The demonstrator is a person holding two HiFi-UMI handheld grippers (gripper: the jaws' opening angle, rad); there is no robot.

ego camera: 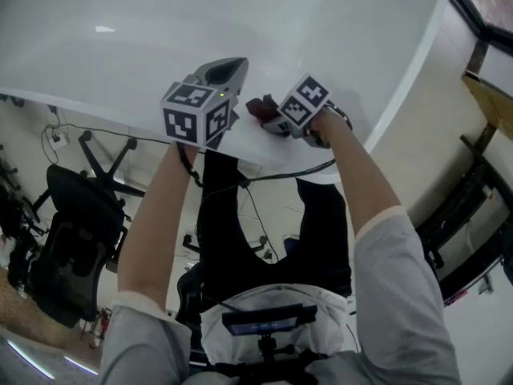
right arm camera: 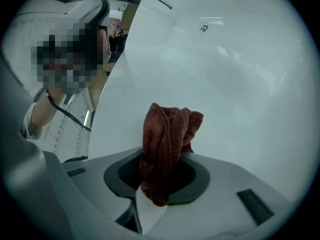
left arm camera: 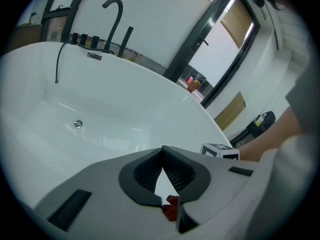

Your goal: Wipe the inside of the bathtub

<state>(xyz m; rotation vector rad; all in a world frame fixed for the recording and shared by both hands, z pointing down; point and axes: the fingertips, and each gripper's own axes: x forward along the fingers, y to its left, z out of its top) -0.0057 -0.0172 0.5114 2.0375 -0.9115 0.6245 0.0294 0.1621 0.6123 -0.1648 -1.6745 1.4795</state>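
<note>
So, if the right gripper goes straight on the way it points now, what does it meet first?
Most likely the white inner wall of the bathtub; the red-brown cloth clamped in the right gripper would touch it first. Nothing else shows between, though depth is unclear.

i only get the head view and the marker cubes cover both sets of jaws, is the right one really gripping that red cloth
Observer: Yes. In the right gripper view, the right gripper has its jaws shut on the cloth, which stands bunched up out of them.
Operator: ok and the left one, holding anything
Observer: No. The left gripper has its jaws shut tip to tip with nothing between them.
Operator: where's the drain, cant find it from up here
Observer: The left gripper view shows the drain low in the bathtub, ahead and to the left of the jaws.
Operator: and the tap
Observer: The black tap stands on the far rim, beyond the drain.
</note>
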